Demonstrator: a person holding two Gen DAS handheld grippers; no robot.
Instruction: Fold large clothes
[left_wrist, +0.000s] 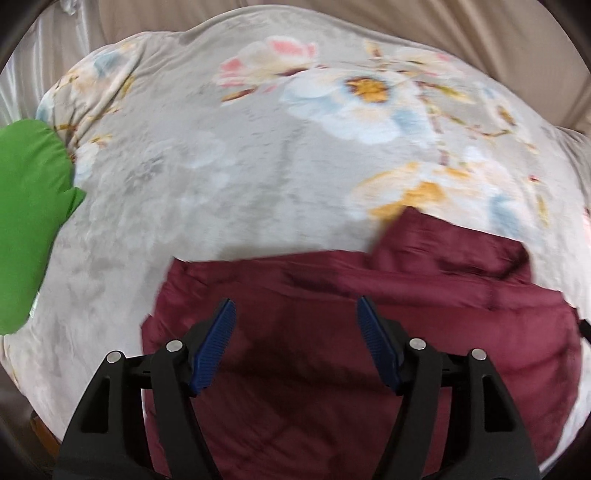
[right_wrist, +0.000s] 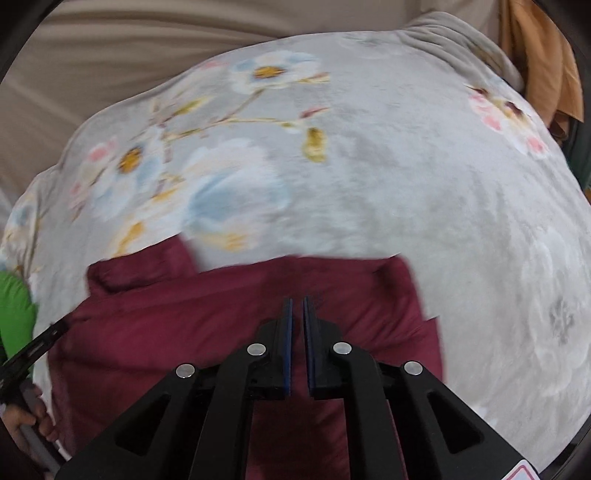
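We see one maroon garment (left_wrist: 332, 332) lying on one floral blanket (left_wrist: 221, 166), near its front edge, with one green cloth (left_wrist: 26, 221) at the blanket's left side. Our left gripper (left_wrist: 295, 314) hovers above the maroon garment, fingers spread and empty. Our right gripper (right_wrist: 297, 310) hangs over it, fingers clenched on nothing.
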